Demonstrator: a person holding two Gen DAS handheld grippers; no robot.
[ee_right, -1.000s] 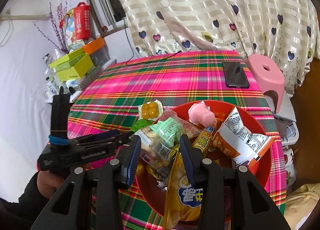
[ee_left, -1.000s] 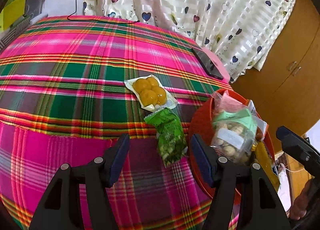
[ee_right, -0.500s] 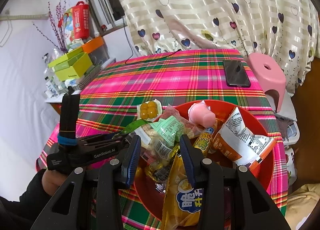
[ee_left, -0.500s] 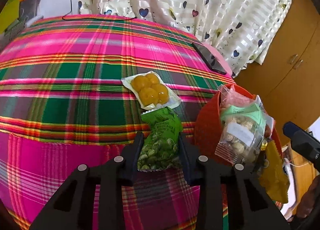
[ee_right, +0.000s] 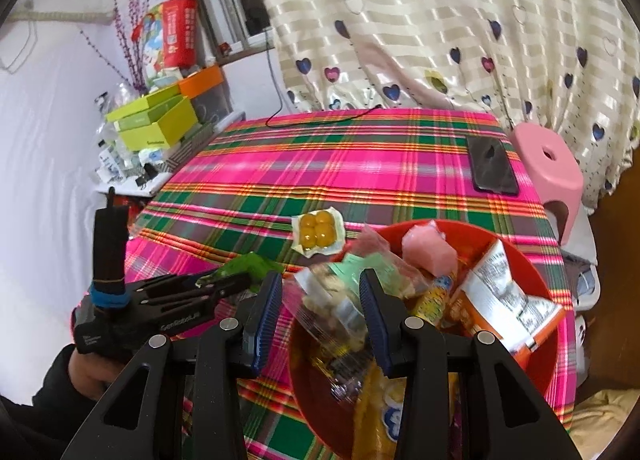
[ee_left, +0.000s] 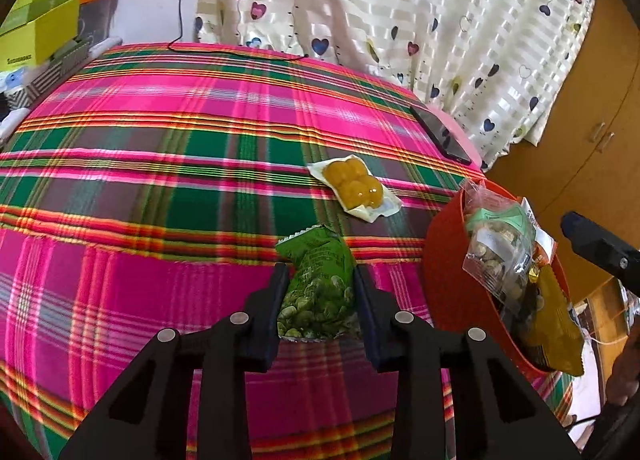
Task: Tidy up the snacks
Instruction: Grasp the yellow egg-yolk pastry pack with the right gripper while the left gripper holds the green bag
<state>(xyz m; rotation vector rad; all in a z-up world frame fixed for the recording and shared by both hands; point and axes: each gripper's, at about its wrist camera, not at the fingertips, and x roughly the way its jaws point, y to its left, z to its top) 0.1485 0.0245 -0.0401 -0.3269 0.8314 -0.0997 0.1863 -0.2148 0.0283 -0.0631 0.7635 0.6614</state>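
On the plaid cloth (ee_left: pixel 160 164), left gripper (ee_left: pixel 320 296) is clamping green packet (ee_left: pixel 316 284); crinkly foil risks slipping. Right gripper (ee_right: pixel 320 308) is pinching clear nut bag (ee_right: pixel 332 300).

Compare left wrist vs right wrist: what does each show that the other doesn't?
Left wrist only: wooden cabinet doors, and the left tongs closed on the green packet.
Right wrist only: pink stool, red bag, pink snack, the hand holding the left tongs.
Both: plaid cloth, yellow pack, phone, red bowl, curtain.
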